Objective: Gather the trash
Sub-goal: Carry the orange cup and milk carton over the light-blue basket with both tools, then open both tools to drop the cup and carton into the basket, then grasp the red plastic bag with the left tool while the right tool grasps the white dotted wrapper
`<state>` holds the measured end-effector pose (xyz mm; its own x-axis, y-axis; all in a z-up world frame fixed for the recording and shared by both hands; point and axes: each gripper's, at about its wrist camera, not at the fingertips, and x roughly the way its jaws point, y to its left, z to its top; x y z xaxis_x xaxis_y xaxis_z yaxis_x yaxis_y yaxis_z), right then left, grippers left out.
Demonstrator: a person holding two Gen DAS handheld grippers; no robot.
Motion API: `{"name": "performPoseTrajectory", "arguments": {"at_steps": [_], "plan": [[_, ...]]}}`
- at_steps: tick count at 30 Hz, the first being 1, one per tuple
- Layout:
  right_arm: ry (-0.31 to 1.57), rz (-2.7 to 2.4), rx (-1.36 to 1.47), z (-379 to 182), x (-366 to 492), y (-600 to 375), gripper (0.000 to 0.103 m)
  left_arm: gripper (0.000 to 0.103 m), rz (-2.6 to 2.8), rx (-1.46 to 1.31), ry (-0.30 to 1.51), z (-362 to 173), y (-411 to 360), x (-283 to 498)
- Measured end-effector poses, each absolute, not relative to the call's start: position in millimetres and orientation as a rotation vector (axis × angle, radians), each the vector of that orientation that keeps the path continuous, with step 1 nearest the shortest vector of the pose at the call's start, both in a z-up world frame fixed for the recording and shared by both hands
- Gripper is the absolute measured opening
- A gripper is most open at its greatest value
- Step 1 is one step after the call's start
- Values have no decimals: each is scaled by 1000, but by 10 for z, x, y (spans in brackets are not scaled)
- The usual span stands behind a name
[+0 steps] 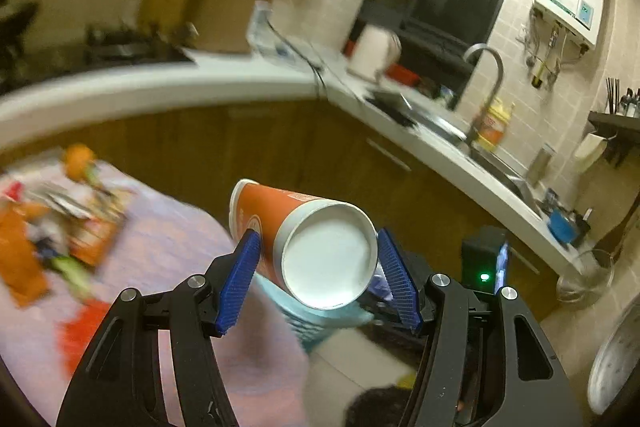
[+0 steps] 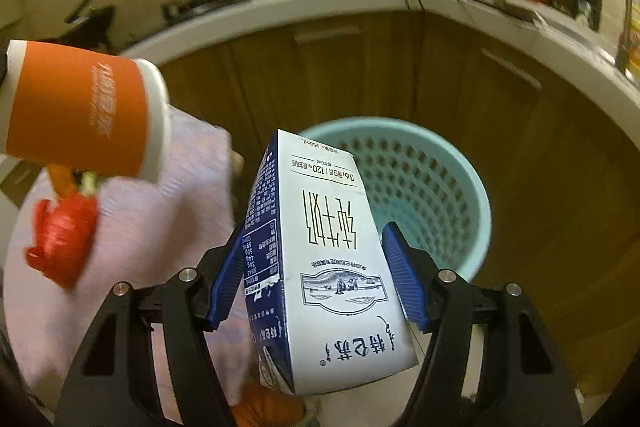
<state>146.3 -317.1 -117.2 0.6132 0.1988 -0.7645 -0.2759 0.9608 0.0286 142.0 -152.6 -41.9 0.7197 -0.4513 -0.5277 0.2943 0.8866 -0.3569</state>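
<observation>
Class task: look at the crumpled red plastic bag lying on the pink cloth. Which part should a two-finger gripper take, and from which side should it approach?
Take the crumpled red plastic bag at its bunched middle, coming from above. It lies low on the pale pink cloth, so there is no firm side wall to pinch, and its gathered folds look the easiest part for the fingers to catch. The picture is blurred, so any handles cannot be told.

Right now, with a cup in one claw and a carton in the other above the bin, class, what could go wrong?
1. The left claw grips the orange cup near its base, lying sideways; it might slip.
2. The milk carton in the right claw hangs near the blue bin's rim and could miss.
3. Cup and carton might collide.
</observation>
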Motion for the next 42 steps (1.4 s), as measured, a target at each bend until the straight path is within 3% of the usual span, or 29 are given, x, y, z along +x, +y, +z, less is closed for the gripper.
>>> {"name": "performPoseTrajectory", "arguments": {"at_steps": [6, 13, 16, 18, 28, 42], "plan": [[1003, 178, -120, -1526, 1601, -3296, 63, 59, -469, -287, 759, -980, -1833, 1785], [1050, 131, -160, -1690, 1621, -3363, 64, 59, -502, -308, 826, -1282, -1946, 2055], [1060, 137, -160, -1683, 1668, -3334, 65, 61, -506, -315, 854, -1390, -1979, 2120], [1071, 143, -146, -1684, 1677, -3343, 70, 67, -499, -329, 872, -1448, -1964, 2154], [1052, 155, -117, -1605, 1629, -3376, 73, 69, -474, -349, 853, -1407, -1760, 2057], [935, 305, -131, -1231, 1386, -2878, 73, 70, -357, -318, 731, -932, -1219, 1486]]}}
